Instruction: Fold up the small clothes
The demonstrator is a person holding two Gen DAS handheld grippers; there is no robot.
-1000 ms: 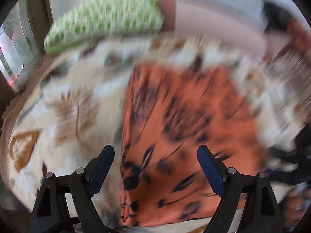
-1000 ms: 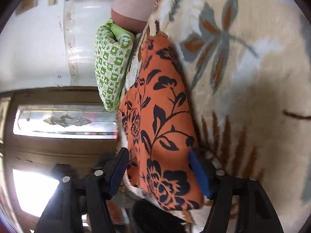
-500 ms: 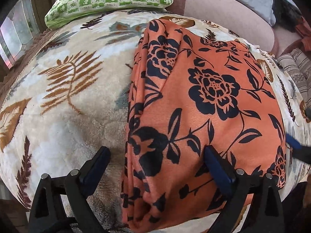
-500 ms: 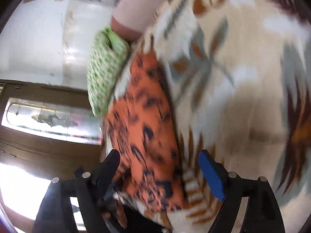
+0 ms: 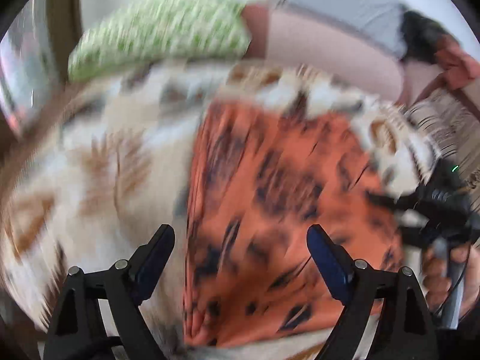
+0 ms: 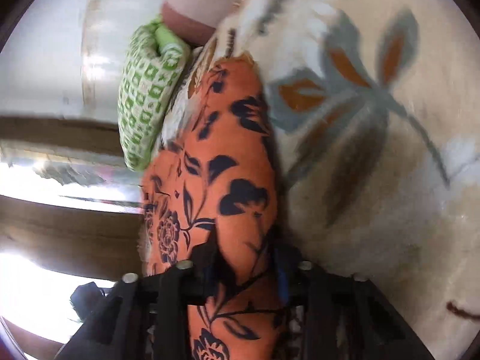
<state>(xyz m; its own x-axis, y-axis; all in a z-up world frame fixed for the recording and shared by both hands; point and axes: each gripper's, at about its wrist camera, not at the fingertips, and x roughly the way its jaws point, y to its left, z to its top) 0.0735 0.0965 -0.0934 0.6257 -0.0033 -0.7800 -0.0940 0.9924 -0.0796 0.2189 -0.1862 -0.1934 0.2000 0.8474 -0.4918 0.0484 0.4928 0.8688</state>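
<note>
Orange cloth [image 6: 228,180] with black flower print, folded into a long narrow strip, lies on a cream blanket [image 6: 375,210] with grey and rust leaf print. In the right wrist view the strip runs straight ahead from the right tool [image 6: 244,258] toward the far end; its near end sits between the two fingers, which are drawn close and pinch the fabric, so right tool is clamped on the cloth. Blanket spreads to the right of that tool. Green checked pillow [image 6: 144,105] ahead and left, touching the cloth's far left edge or just beside it, cannot tell which. Pink bolster [image 6: 204,3] beyond the pillow at the top.

Left wrist view is heavily motion blurred. Left tool [image 5: 240,252] has fingers wide apart, nothing between them gripped; the cloth [image 5: 285,210] fills the gap ahead, offset toward the right finger, blanket [image 5: 105,165] ahead of the left finger. Green pillow [image 5: 159,39] far ahead left, pink bolster [image 5: 330,51] far ahead right. At the right edge the right tool's dark body [image 5: 441,210] and the person's hand [image 5: 447,273] on its handle, at the cloth's right side.
</note>
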